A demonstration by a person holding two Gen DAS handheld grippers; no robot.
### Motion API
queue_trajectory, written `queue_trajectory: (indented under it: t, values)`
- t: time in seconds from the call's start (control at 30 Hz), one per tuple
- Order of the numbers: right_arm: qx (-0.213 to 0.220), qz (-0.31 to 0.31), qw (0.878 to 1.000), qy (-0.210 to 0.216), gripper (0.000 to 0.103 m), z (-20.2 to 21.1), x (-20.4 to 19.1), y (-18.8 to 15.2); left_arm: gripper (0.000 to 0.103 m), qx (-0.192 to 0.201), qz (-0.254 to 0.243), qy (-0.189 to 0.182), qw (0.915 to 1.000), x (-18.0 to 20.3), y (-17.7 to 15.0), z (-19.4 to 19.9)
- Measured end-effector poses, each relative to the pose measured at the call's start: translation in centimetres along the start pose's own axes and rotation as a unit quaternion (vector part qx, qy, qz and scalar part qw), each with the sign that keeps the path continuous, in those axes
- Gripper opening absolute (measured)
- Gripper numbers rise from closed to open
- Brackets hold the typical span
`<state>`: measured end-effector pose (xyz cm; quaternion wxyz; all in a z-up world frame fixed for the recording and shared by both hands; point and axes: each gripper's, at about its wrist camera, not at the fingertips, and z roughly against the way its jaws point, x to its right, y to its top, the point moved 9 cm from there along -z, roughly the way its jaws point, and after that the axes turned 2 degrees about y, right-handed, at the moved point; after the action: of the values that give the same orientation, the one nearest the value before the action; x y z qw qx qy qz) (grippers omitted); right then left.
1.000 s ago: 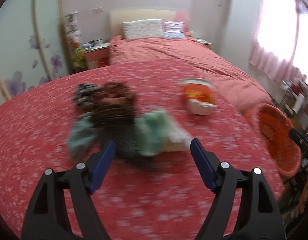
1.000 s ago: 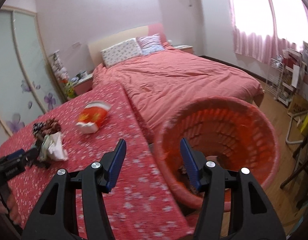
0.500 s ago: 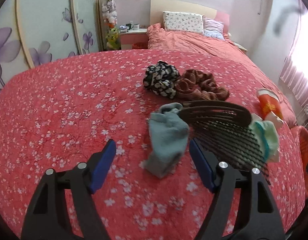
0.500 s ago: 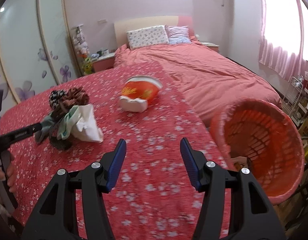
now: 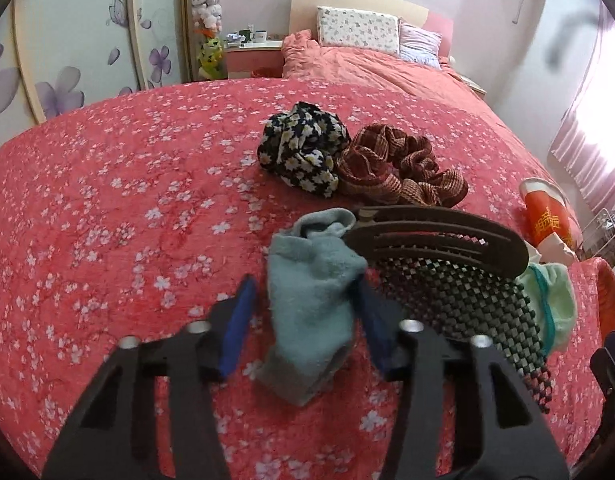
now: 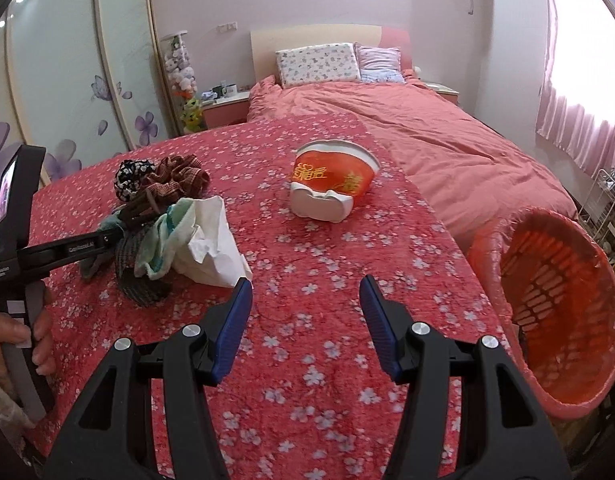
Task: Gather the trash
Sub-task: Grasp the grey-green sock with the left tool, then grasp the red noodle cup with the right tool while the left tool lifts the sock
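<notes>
My left gripper [image 5: 305, 312] is open with its fingers on either side of a pale blue sock [image 5: 311, 300] lying on the red floral bedspread [image 5: 107, 220]. Beside the sock lie a dark mesh hair clip [image 5: 447, 264] and a pale green sock [image 5: 551, 300]. My right gripper [image 6: 305, 320] is open and empty above the bedspread. Ahead of it lies a tipped orange and white paper bowl [image 6: 331, 184]. To its left is a crumpled white tissue [image 6: 211, 244]. An orange basket [image 6: 555, 308] stands tilted at the bed's right edge.
A black floral scrunchie [image 5: 303, 152] and a brown checked scrunchie [image 5: 399, 172] lie behind the sock. The left gripper's body [image 6: 47, 252] shows at the left of the right wrist view. Pillows [image 6: 315, 64] lie at the headboard; a nightstand [image 6: 223, 108] stands left of it.
My left gripper has moved forward and lower, so the blue sock now lies between its fingers. My right gripper has swung left, away from the basket, toward the bowl and tissue.
</notes>
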<state>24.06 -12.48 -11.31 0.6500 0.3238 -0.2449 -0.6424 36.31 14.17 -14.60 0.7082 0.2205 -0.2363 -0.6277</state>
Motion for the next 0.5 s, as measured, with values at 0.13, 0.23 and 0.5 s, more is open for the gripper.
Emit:
queue_trajectory:
  t: [0.13,0.23,0.5]
  values:
    - [-0.004,0.001,1.000,0.000,0.056,-0.5,-0.2,0.0,0.013,0.000,0.012,-0.013,0.9999,-0.7,0.1,0.4]
    - [-0.003,-0.001,1.000,-0.003,0.056,-0.9,0.0,0.4,0.013,0.011,0.015,-0.001,0.9998,-2.3,0.1,1.3]
    - [0.002,-0.051,0.999,-0.010,0.067,-3.2,1.8,3.2,0.014,0.009,0.051,0.041,0.9978,-7.8,0.0,1.7]
